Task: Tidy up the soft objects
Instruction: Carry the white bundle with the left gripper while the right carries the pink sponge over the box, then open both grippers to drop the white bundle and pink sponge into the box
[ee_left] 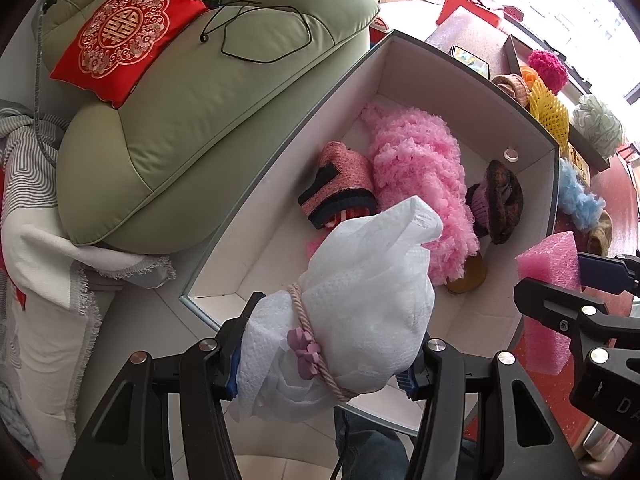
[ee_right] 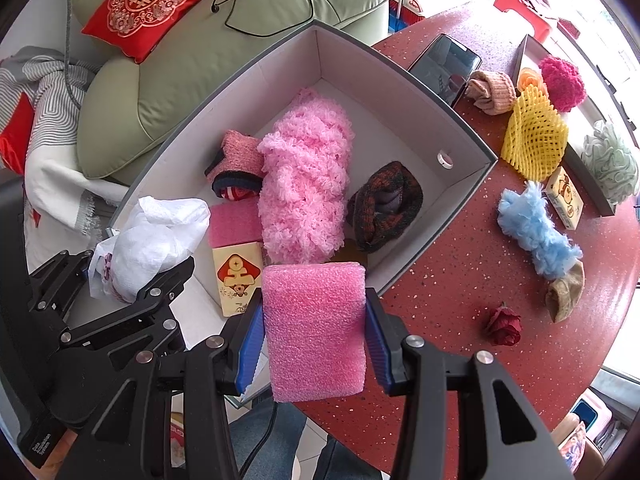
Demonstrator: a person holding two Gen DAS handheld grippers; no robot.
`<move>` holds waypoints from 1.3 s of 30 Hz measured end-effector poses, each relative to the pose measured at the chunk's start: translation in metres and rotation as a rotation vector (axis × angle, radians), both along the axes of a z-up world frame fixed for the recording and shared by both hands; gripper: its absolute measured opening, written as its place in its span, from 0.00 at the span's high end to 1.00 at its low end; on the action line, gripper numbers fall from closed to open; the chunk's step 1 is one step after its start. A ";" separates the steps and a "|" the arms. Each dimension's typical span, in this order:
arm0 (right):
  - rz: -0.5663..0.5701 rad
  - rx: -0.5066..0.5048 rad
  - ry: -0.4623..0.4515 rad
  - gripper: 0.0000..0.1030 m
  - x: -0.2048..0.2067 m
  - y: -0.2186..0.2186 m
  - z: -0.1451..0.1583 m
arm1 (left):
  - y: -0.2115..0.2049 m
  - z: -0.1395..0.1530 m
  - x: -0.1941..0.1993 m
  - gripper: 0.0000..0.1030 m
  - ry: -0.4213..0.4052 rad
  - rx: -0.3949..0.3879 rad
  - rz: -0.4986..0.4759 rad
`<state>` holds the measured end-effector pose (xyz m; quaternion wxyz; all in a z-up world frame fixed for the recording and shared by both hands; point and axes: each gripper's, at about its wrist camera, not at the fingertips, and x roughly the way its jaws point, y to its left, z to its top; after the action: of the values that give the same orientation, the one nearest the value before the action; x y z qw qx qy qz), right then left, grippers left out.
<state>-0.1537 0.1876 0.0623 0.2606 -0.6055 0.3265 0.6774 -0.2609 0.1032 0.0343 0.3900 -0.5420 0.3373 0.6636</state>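
Left gripper (ee_left: 324, 364) clenched on a white bundle (ee_left: 360, 300) over the near end of the box (ee_right: 460, 128). Right gripper (ee_right: 314, 354) grasps a pink foam pad (ee_right: 316, 328) at the box's near right rim; pink fluffy scarf (ee_right: 304, 184) inside, blue one (ee_right: 536, 232) on the table (ee_right: 460, 280), right.

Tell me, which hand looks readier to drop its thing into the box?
Probably the left: its gripper holds the white bundle over the box, while the right gripper's pink foam hangs at the near rim.
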 end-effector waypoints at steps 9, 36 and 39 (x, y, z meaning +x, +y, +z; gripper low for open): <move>-0.006 -0.011 -0.008 0.52 -0.004 0.000 -0.008 | 0.001 -0.002 -0.001 0.44 -0.005 -0.001 0.002; -0.100 -0.013 -0.004 0.17 0.027 0.021 -0.010 | 0.000 -0.003 -0.012 0.01 -0.035 -0.004 0.076; -0.124 -0.035 -0.002 0.17 0.035 0.020 -0.010 | 0.002 -0.003 -0.006 0.01 -0.035 -0.021 0.062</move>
<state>-0.1183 0.2081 0.0521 0.2917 -0.5893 0.3748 0.6536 -0.2669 0.1049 0.0316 0.3692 -0.5679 0.3205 0.6622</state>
